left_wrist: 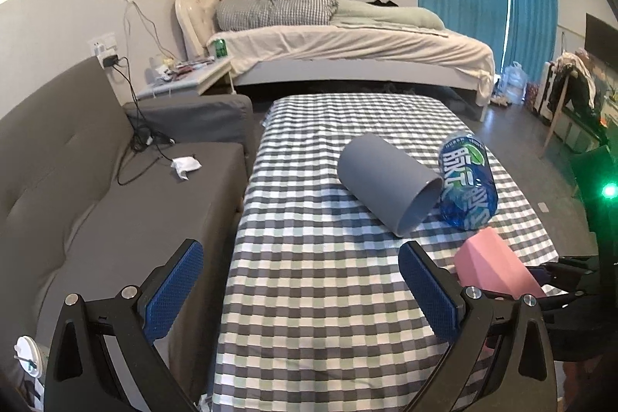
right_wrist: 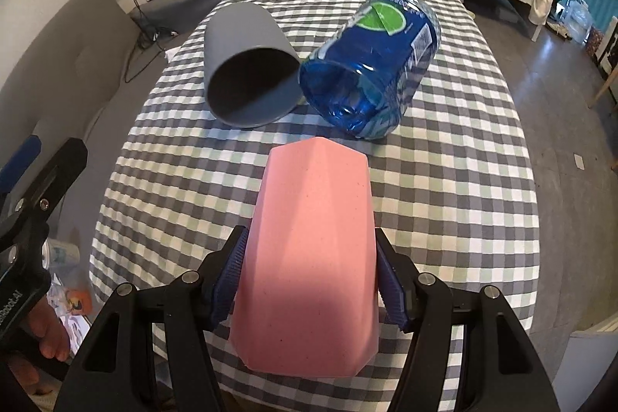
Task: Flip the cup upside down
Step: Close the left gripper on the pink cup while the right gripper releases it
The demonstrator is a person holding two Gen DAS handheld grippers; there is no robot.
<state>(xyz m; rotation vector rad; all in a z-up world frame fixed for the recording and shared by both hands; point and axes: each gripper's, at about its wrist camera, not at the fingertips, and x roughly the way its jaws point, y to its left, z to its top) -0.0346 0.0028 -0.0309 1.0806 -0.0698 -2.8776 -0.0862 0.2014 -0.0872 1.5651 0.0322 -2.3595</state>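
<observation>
My right gripper (right_wrist: 309, 277) is shut on a pink faceted cup (right_wrist: 313, 250), held lying along the fingers above the checkered table (right_wrist: 444, 203), its closed base pointing away from me. The pink cup also shows at the right in the left wrist view (left_wrist: 494, 265). A grey cup (right_wrist: 247, 64) lies on its side on the table, open mouth toward me; it shows in the left wrist view (left_wrist: 390, 176). My left gripper (left_wrist: 301, 280) is open and empty, hovering over the table's near left part, short of the grey cup.
A cut blue plastic bottle (right_wrist: 374, 64) lies on its side touching the grey cup, also in the left wrist view (left_wrist: 467, 180). A grey sofa (left_wrist: 116, 199) runs along the table's left edge. A bed (left_wrist: 347, 45) stands behind. My left gripper shows at the left edge of the right wrist view (right_wrist: 34, 188).
</observation>
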